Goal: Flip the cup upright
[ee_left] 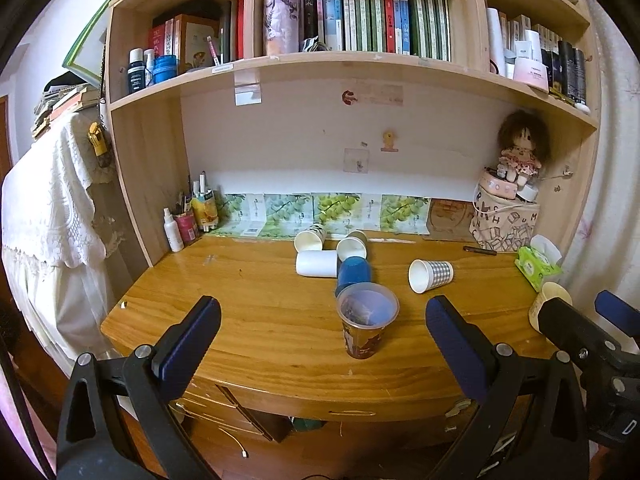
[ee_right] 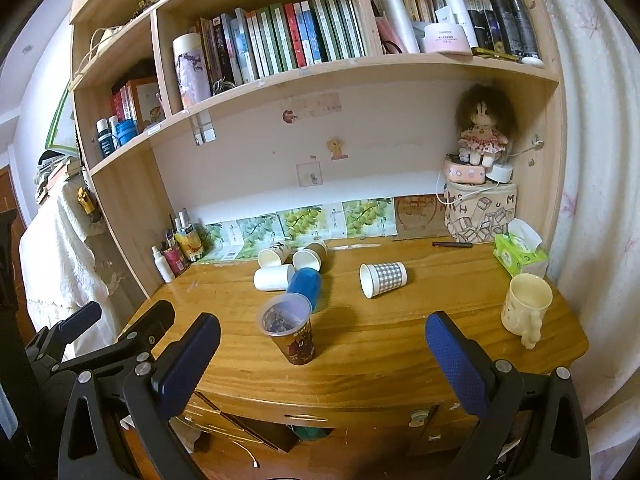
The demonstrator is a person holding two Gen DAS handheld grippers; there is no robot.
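The left gripper [ee_left: 322,334] is held wide open at the near edge of the desk [ee_left: 248,312], with nothing between its pads; the right gripper [ee_right: 322,346] is spread just as wide and is equally empty. Both are kept back from the cups, touching none.

From left to right, a cluster of fallen cups is seen at about 12 o'clock of the left gripper: a white cup [ee_left: 317,263] on its side, two more paper cups [ee_left: 310,238] behind it, and a blue cup [ee_left: 353,273] lying against them. In front of the blue one, a brown printed cup [ee_left: 366,326] already stands upright. Further right, at about 1 o'clock, a checked cup [ee_left: 430,276] lies alone on its side, mouth turned toward the left. At the far right a cream mug [ee_right: 526,308] stands upright.

The checked cup is judged the easiest target, since it is well apart from the rest. It is best approached by the right gripper from the closed end, with the pads placed across the wall near the middle. Thin paper is crushed easily, so a light squeeze is advised. The cup should be lifted clear, rotated until the mouth faces up, and set down flat before release. The standing brown cup should be avoided during the reach.
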